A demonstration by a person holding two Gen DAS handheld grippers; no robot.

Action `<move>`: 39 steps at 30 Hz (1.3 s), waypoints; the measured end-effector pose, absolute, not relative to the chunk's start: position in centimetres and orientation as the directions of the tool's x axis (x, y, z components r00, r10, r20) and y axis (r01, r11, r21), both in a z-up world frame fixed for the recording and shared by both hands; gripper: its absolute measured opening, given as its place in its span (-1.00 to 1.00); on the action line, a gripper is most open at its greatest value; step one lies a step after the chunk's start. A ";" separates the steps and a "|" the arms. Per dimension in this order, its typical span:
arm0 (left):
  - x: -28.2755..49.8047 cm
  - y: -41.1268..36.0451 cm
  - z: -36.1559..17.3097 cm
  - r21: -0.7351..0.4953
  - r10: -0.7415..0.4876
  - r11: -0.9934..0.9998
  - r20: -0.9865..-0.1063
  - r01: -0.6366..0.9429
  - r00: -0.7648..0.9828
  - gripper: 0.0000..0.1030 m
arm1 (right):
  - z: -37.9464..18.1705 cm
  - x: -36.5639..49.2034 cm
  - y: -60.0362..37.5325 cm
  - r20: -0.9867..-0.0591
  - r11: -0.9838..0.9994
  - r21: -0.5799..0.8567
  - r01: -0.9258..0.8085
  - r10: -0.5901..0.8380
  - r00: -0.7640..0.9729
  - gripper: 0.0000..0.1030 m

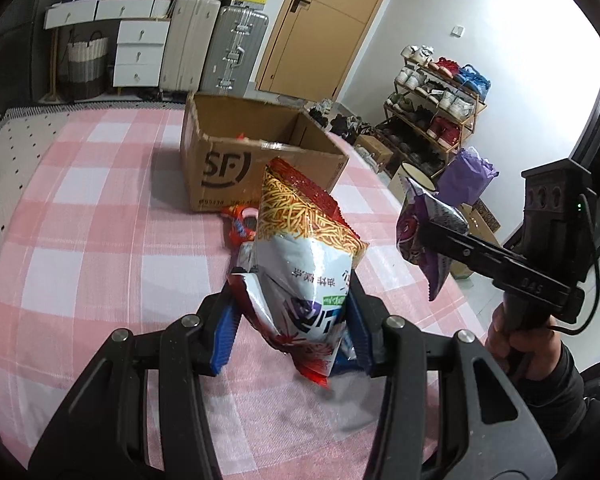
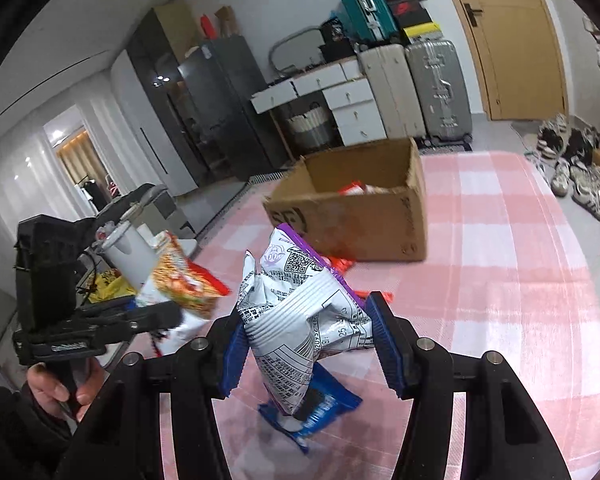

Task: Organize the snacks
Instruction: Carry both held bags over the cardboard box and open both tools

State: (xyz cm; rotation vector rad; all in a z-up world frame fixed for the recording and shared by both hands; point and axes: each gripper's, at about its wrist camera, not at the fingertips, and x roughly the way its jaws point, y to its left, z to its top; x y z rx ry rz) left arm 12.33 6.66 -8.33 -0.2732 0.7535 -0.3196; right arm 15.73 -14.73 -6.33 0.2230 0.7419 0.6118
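Crinkled foil: left tongs (image 1: 290,330) pinch noodle-print bag (image 1: 300,248); right tongs (image 2: 310,350) pinch purple-edged bag (image 2: 300,300).

Even indoor light, wall right of shoe rack (image 1: 436,108) blown out. Heavy fisheye bend + dark vignette at edges. Soft shadow under noodle bag (image 1: 300,264); left-side bag (image 2: 180,276) motion-blurred.

R tool (image 2: 310,346) grips purple-white snack bag (image 2: 296,320) above blue packet (image 2: 316,410); box (image 2: 380,228) behind.
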 end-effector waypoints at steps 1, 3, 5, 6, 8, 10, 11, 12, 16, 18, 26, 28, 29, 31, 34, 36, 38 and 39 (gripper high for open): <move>12.3 6.6 -7.8 -0.351 -0.379 0.917 -0.614 0.191 0.692 -0.13 | -5.7 15.6 -14.6 -0.557 0.802 0.397 -0.447 0.597 0.577 0.09; 12.4 6.3 -6.8 -0.332 -0.373 0.921 -0.605 0.203 0.703 -0.13 | -4.5 15.4 -14.5 -0.542 0.797 0.397 -0.455 0.604 0.585 0.09; 12.6 6.2 -5.8 -0.313 -0.361 0.927 -0.602 0.206 0.712 -0.13 | -3.3 15.4 -14.4 -0.525 0.791 0.397 -0.466 0.612 0.591 0.09; 12.7 6.1 -5.3 -0.304 -0.355 0.930 -0.603 0.205 0.714 -0.13 | -2.5 15.3 -14.3 -0.518 0.790 0.393 -0.471 0.614 0.596 0.09; 13.0 6.0 -4.3 -0.292 -0.347 0.934 -0.598 0.207 0.723 -0.13 | -1.1 15.4 -14.1 -0.506 0.787 0.379 -0.486 0.617 0.603 0.09; 13.4 6.0 -3.1 -0.281 -0.339 0.937 -0.589 0.208 0.733 -0.13 | 0.3 15.6 -13.7 -0.499 0.790 0.354 -0.501 0.612 0.613 0.09; 13.4 5.9 -2.5 -0.279 -0.339 0.937 -0.582 0.210 0.739 -0.13 | 0.9 15.7 -13.6 -0.495 0.792 0.340 -0.507 0.609 0.620 0.09; 13.5 5.8 -2.1 -0.276 -0.339 0.937 -0.578 0.213 0.743 -0.13 | 1.5 16.1 -13.5 -0.492 0.792 0.335 -0.510 0.609 0.622 0.09; 14.1 5.4 0.3 -0.255 -0.328 0.942 -0.560 0.219 0.760 -0.13 | 3.5 17.3 -13.5 -0.469 0.789 0.333 -0.516 0.613 0.635 0.09; 14.6 5.4 1.3 -0.257 -0.324 0.943 -0.556 0.212 0.766 -0.13 | 4.8 17.9 -13.4 -0.458 0.788 0.327 -0.522 0.615 0.642 0.09; 17.9 5.8 5.6 -0.258 -0.309 0.946 -0.536 0.197 0.785 -0.13 | 8.8 20.0 -12.5 -0.432 0.790 0.297 -0.536 0.612 0.662 0.10; 19.2 5.8 6.6 -0.251 -0.296 0.950 -0.540 0.185 0.788 -0.13 | 9.4 21.0 -12.4 -0.429 0.791 0.301 -0.532 0.611 0.665 0.10; 19.8 5.8 6.8 -0.253 -0.297 0.950 -0.540 0.185 0.787 -0.13 | 9.7 21.5 -12.3 -0.428 0.791 0.306 -0.530 0.611 0.666 0.10; 21.0 5.9 7.3 -0.257 -0.296 0.949 -0.542 0.180 0.786 -0.13 | 9.9 22.7 -12.2 -0.429 0.798 0.301 -0.521 0.602 0.673 0.10; 23.1 6.0 7.6 -0.262 -0.296 0.949 -0.551 0.175 0.781 -0.13 | 10.1 24.6 -12.0 -0.435 0.805 0.303 -0.509 0.593 0.678 0.10; 24.7 6.2 7.6 -0.266 -0.295 0.949 -0.559 0.169 0.775 -0.13 | 10.0 26.1 -11.7 -0.442 0.807 0.304 -0.506 0.590 0.675 0.10; 26.4 6.2 7.4 -0.262 -0.289 0.951 -0.570 0.164 0.769 -0.13 | 9.8 27.5 -11.3 -0.450 0.812 0.299 -0.502 0.584 0.676 0.10; 27.1 6.3 7.2 -0.261 -0.287 0.952 -0.574 0.160 0.767 -0.13 | 9.8 28.3 -11.0 -0.456 0.813 0.293 -0.502 0.581 0.674 0.10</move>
